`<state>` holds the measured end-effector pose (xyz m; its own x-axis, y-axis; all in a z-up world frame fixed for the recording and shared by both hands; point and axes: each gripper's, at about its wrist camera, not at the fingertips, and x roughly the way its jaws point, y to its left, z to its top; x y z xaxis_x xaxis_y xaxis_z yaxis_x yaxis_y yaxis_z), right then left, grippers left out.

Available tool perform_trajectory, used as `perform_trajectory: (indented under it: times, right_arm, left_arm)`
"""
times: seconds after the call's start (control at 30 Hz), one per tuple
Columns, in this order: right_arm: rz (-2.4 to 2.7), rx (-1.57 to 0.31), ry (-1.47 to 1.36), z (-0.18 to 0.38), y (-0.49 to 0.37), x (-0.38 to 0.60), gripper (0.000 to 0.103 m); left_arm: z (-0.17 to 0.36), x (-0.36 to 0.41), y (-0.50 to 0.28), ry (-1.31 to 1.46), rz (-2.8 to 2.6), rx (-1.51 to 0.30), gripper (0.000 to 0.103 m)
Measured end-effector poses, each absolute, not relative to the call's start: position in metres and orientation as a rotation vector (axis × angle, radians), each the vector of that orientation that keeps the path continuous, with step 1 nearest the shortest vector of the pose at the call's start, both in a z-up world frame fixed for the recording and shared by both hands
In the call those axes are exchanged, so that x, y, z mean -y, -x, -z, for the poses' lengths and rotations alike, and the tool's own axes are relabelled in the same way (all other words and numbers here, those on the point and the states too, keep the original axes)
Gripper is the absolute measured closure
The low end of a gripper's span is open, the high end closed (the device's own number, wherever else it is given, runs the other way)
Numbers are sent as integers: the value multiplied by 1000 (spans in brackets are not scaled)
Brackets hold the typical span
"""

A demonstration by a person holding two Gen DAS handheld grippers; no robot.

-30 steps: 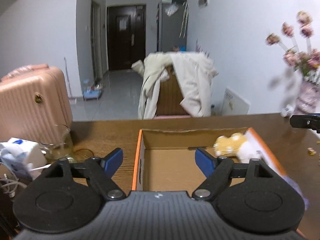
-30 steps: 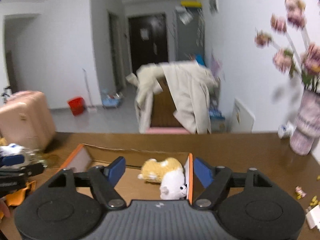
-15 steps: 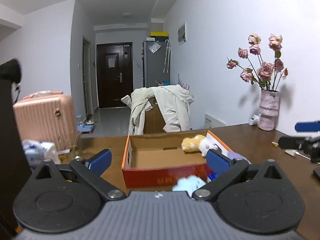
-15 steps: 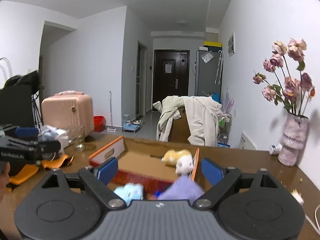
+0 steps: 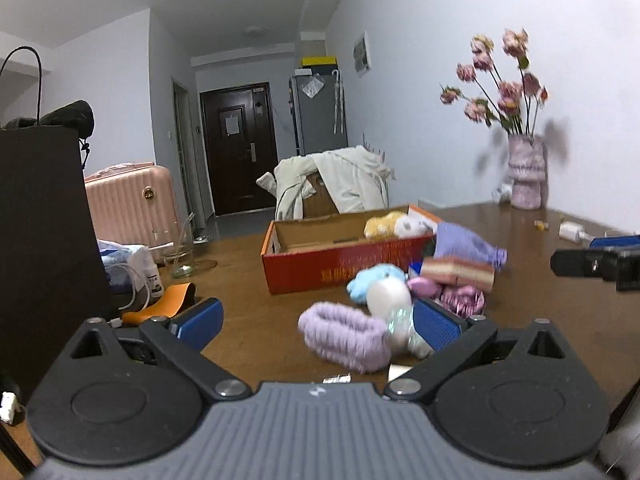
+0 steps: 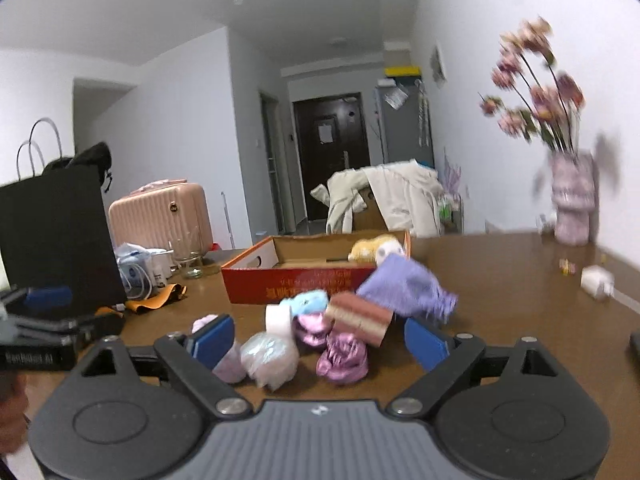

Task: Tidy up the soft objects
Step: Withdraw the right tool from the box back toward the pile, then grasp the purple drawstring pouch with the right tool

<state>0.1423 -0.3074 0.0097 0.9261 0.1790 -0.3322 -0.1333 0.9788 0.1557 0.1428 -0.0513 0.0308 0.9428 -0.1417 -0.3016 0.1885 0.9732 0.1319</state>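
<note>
Both grippers have pulled back from the box; left gripper spread empty, right gripper spread, nothing pinched. Soft pile at twelve o'clock awaits.

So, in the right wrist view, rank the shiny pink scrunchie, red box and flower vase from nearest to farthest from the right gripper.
1. Shiny pink scrunchie: just ahead of the right gripper, between its open fingers.
2. Red box: mid-table, behind the soft pile.
3. Flower vase: far right, near the wall.
</note>
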Motion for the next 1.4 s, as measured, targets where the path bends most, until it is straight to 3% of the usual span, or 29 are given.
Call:
perform_trajectory:
  times: [0.67,1.1,1.17,1.23,1.4]
  right_arm:
    - [-122,-370,-163,7,-151,329,11]
    - [-82,-452,-254,27,-275,401,14]
    - [-80,-473,-280,32,-298,410,18]
    - [-82,-491,-307,36,-321,418,24]
    - [-91,-539,-350,51,-366,428,42]
  left_arm:
    - [-25,70,-163,-200,198,-350,0]
    - [-34,160,-279,-222,367,-345,0]
    - [-32,181,-312,-224,394,-387,7]
    - [-27,198,-341,-219,419,-435,24]
    - [-10,223,-403,-164,478,-565,34]
